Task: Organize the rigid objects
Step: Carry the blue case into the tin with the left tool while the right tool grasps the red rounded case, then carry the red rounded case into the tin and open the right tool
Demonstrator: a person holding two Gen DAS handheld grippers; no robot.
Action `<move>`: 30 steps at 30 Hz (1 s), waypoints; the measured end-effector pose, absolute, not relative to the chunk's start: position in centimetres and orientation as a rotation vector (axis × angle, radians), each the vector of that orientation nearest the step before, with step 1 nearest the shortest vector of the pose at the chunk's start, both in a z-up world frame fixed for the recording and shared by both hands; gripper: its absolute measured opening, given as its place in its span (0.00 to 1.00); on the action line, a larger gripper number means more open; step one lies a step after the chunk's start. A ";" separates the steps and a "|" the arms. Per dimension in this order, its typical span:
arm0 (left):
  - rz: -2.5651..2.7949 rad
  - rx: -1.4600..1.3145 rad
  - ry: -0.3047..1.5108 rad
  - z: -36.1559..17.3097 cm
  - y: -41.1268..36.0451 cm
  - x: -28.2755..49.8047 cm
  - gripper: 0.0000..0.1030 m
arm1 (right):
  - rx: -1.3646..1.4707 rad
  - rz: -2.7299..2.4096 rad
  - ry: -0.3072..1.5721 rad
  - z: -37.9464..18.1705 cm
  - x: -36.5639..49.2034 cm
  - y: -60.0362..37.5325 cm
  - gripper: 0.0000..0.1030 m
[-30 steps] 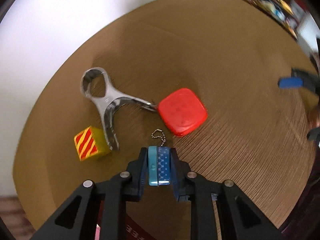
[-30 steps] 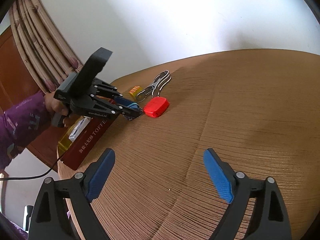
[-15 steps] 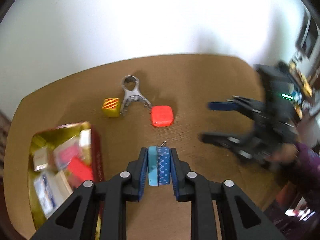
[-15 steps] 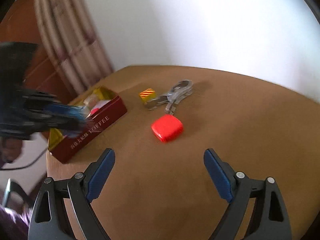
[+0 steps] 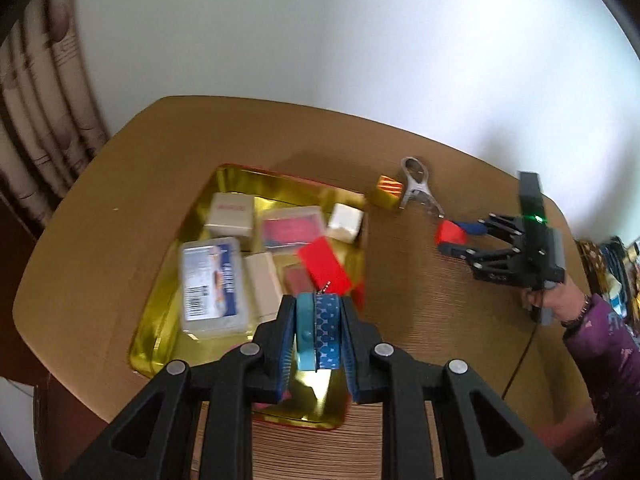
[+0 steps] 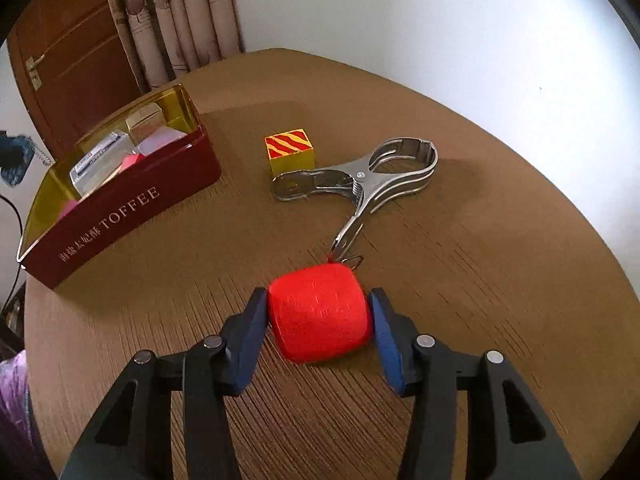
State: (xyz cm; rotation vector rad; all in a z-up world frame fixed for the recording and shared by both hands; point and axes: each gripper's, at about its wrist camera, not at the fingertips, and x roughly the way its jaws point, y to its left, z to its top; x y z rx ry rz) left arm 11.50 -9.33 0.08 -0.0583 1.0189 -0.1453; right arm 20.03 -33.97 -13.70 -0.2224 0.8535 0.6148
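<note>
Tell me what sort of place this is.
Most likely a room in a home: a round wooden table against a plain white wall, with patterned curtains and a wooden door behind. A toffee tin holds small household items.

my left gripper (image 5: 316, 336) is pinching a small blue case (image 5: 318, 332) between nearly closed fingers, hanging above the tin (image 5: 160, 320). my right gripper (image 6: 318, 316) is sitting low on the table (image 6: 480, 280), its fingers bracketing a red case (image 6: 320, 316), pads at its sides.
</note>
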 end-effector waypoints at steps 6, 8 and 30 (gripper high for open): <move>-0.179 -0.032 1.037 -1.2 -9.4 11.9 0.21 | -0.183 0.572 0.866 -13.4 17.5 -35.2 0.45; -0.199 0.016 1.066 -2.4 -10.1 12.3 0.21 | -0.141 0.566 0.852 -13.0 16.3 -36.0 0.45; -0.025 -0.170 0.931 -1.2 -3.7 6.6 0.38 | 0.051 0.784 0.713 -3.5 11.2 -27.4 0.45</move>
